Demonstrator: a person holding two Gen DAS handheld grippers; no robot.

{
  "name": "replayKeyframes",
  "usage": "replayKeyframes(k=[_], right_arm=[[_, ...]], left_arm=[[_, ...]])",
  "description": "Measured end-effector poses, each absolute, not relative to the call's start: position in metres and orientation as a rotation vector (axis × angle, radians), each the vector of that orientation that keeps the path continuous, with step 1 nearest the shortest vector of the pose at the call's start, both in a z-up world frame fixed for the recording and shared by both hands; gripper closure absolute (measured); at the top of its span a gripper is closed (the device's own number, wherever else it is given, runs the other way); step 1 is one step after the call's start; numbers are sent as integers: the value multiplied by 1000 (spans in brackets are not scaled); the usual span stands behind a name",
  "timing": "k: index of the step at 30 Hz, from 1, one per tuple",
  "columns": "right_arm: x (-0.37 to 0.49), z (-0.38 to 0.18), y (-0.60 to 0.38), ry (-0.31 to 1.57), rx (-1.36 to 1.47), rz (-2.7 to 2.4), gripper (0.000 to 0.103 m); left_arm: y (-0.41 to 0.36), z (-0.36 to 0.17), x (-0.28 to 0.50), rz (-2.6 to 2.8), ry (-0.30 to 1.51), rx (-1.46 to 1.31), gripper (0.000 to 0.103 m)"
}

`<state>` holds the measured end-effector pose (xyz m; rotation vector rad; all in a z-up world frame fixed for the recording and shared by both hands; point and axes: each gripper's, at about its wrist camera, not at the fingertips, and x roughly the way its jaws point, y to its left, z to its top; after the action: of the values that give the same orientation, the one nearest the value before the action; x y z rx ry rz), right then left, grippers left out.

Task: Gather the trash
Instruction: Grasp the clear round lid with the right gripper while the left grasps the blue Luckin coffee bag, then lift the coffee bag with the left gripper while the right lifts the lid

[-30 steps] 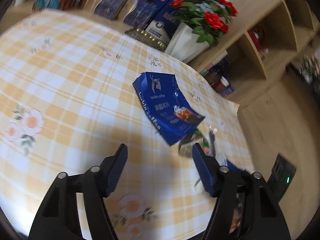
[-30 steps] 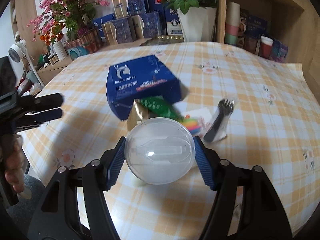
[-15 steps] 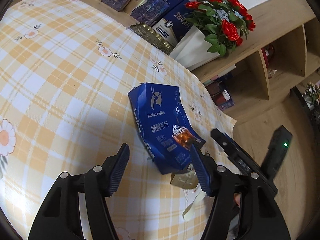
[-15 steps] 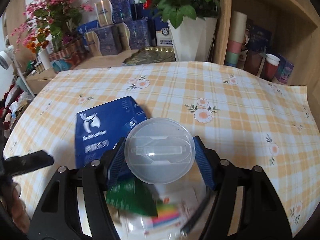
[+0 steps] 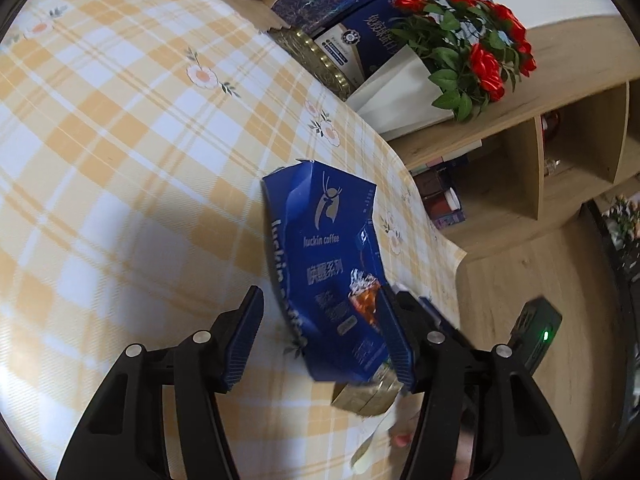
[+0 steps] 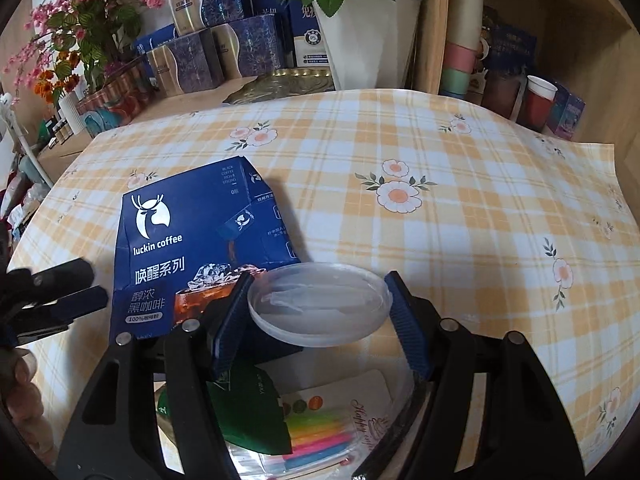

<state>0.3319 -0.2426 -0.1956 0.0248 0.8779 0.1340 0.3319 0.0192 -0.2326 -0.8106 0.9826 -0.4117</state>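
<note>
- The blue coffee box (image 5: 332,280) is sitting between the closing jaws of the left gripper (image 5: 320,338), blocking the way straight ahead.
- To that gripper's left, the checked surface (image 5: 120,160) is lying bare and passable.
- Ahead of the right gripper (image 6: 316,320), past the clear lid (image 6: 318,304) it is carrying, open surface is stretching to the white flowerpot (image 6: 364,40) and stacked boxes (image 6: 212,48).
- Beneath this gripper, a green packet (image 6: 248,416) and a candle pack (image 6: 320,436) are crowding the surface.
</note>
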Motion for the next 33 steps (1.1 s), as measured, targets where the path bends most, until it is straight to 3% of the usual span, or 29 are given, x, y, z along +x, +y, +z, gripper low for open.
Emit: replayKeyframes(k=[7, 12, 14, 21, 33], right_arm=[[332, -197, -247, 868, 46, 161, 36], [332, -198, -251, 865, 74, 172, 36], [332, -198, -251, 868, 75, 168, 36], [320, -186, -256, 810, 73, 183, 36], [268, -132, -248, 689, 77, 240, 36]], left_arm=[[15, -249, 354, -402, 999, -912, 61], [6, -249, 360, -419, 1007, -899, 64], [4, -253, 361, -407, 1026, -901, 83], [5, -213, 346, -430, 891, -797, 89], [29, -112, 292, -396, 695, -510, 89]])
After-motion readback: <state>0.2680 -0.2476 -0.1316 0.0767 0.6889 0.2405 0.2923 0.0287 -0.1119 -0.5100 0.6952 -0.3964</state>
